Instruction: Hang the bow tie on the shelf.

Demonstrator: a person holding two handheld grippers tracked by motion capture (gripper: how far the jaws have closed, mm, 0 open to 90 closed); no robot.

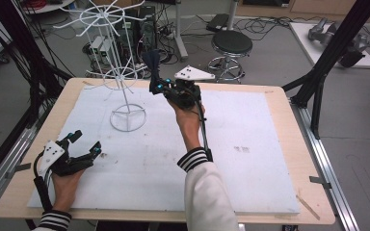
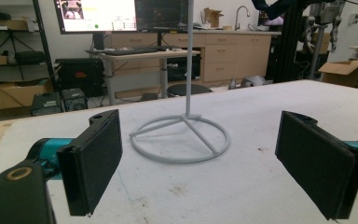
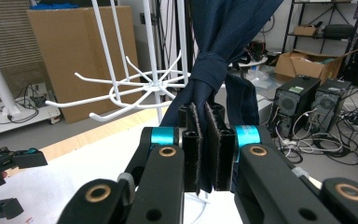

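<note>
A dark blue bow tie (image 1: 152, 65) (image 3: 214, 60) is pinched between the jaws of my right gripper (image 1: 158, 88) (image 3: 204, 140), which is shut on it and held up over the far middle of the table. Just left of it stands a white wire rack (image 1: 120, 72) (image 3: 144, 86) with spoked hook rings, on a ring base (image 1: 127, 118) (image 2: 181, 140). The bow tie hangs close to the rack's lower ring. My left gripper (image 1: 86, 144) (image 2: 200, 168) rests open near the table's front left, its pads (image 2: 95, 163) wide apart, nothing between them, facing the rack's base.
A white foam board (image 1: 250, 159) covers the wooden table (image 1: 279, 91). Behind the table are a black stool (image 1: 231, 45), computer towers and loose cables on the floor. Black frame posts (image 1: 332, 53) rise at the right and left.
</note>
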